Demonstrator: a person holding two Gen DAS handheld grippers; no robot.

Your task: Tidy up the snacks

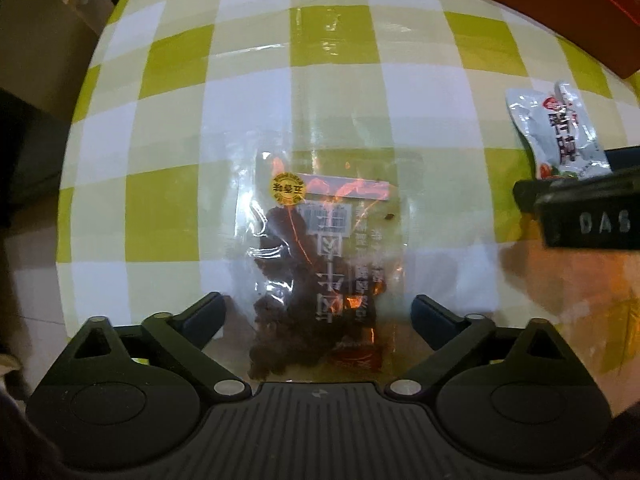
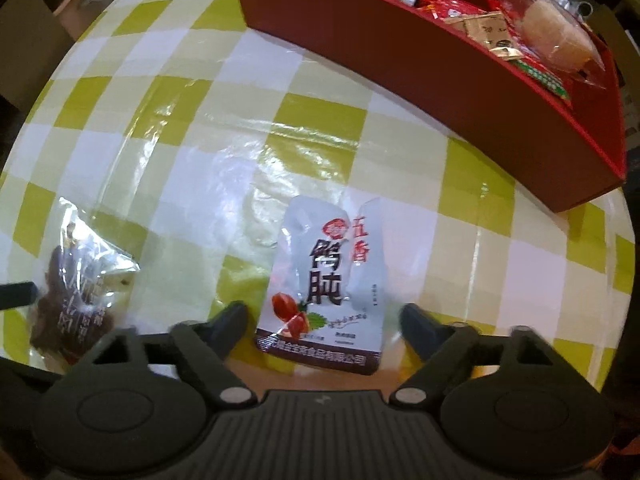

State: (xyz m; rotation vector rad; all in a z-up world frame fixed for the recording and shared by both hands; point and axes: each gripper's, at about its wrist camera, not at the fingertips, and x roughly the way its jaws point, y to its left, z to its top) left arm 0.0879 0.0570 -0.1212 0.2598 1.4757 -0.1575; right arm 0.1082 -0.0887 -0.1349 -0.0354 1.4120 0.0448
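A clear packet of dark dried meat (image 1: 320,256) lies flat on the green-and-white checked tablecloth. My left gripper (image 1: 320,316) is open, its fingers on either side of the packet's near end, not closed on it. A silver-white snack pouch (image 2: 326,284) with red and black print lies on the cloth. My right gripper (image 2: 324,324) is open, its fingers flanking the pouch's near end. The pouch also shows in the left wrist view (image 1: 556,132), and the meat packet in the right wrist view (image 2: 80,292).
A red box (image 2: 460,76) stands at the back right of the table and holds several wrapped snacks (image 2: 556,36). Its corner shows in the left wrist view (image 1: 560,12). The right gripper's black body (image 1: 588,216) is at the right edge. The table edge curves at the left.
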